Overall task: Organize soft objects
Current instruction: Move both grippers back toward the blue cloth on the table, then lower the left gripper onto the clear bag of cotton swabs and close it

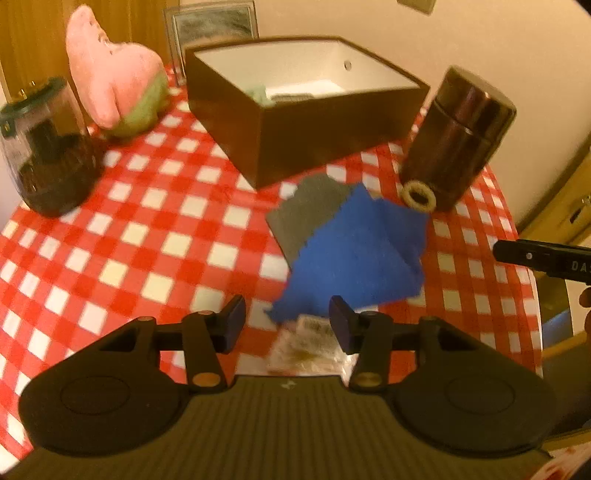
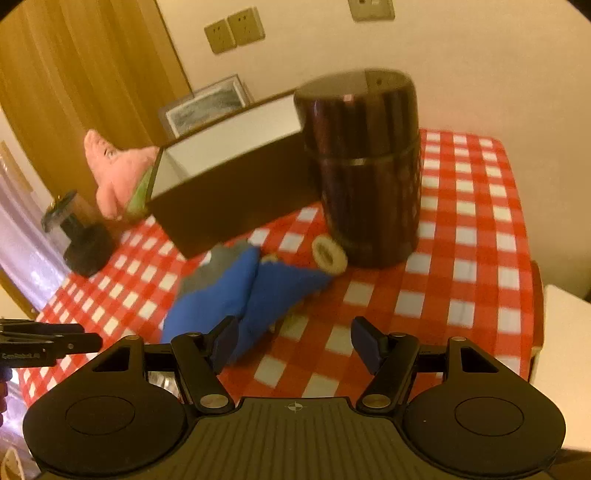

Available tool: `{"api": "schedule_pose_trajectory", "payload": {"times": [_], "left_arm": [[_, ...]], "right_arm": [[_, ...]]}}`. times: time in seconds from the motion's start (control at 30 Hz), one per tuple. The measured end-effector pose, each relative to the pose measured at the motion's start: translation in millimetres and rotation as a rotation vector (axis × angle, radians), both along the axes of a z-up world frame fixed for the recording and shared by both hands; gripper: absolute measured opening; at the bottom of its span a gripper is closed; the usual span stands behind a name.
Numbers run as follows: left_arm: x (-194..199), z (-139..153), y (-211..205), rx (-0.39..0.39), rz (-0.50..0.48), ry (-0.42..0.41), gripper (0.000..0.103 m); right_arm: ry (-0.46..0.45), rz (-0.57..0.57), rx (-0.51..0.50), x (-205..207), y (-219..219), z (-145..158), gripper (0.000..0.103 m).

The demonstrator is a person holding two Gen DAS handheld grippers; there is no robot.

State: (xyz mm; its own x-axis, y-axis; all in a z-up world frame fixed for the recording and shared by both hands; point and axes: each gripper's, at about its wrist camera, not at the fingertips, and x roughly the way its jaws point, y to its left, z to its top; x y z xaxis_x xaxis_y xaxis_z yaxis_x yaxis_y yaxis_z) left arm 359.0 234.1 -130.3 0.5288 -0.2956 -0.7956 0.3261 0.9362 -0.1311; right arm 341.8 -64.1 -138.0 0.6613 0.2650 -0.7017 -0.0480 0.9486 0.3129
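A blue cloth (image 1: 354, 254) lies crumpled on the checked tablecloth, partly over a grey cloth (image 1: 310, 210). My left gripper (image 1: 288, 321) hovers open just before the blue cloth's near corner, above a clear plastic packet (image 1: 306, 347); its pads touch nothing. In the right wrist view the blue cloth (image 2: 236, 295) sits ahead and to the left of my right gripper (image 2: 295, 341), which is open, its left pad in front of the cloth's edge. A pink and green plush (image 1: 110, 74) stands at the far left. An open brown box (image 1: 295, 122) with a white inside stands behind the cloths.
A tall dark canister (image 1: 458, 140) stands right of the box, with a pale ring (image 1: 418, 195) leaning at its base. A clear jar (image 1: 44, 147) with dark contents is at the left. A framed picture (image 1: 214, 26) leans on the wall. The table edge (image 1: 532, 280) runs close on the right.
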Motion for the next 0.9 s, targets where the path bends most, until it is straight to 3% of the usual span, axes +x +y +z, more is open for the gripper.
{"api": "schedule_pose_trajectory", "payload": {"times": [0.27,0.53,0.67,0.9], "left_arm": [[-13.1,-17.1,-21.1,0.020,-0.058,0.026,0.061],[-15.4,-40.1,-40.6,0.078,-0.070,0.050,0.064],[-17.0,-49.2,-54.0,0.160,-0.080,0.014,0.064],[-11.4,-65.1,-58.0,0.196,-0.082,0.002,0.069]], "right_arm": [[0.065,0.027,0.005,-7.1,14.8,-20.8,0.067],[0.110,0.033,0.007,-10.0,18.0,-33.7,0.067],[0.129,0.022,0.008,-10.4,16.7,-38.6,0.067],[0.141,0.010,0.003,-10.3,14.7,-42.4,0.067]]}}
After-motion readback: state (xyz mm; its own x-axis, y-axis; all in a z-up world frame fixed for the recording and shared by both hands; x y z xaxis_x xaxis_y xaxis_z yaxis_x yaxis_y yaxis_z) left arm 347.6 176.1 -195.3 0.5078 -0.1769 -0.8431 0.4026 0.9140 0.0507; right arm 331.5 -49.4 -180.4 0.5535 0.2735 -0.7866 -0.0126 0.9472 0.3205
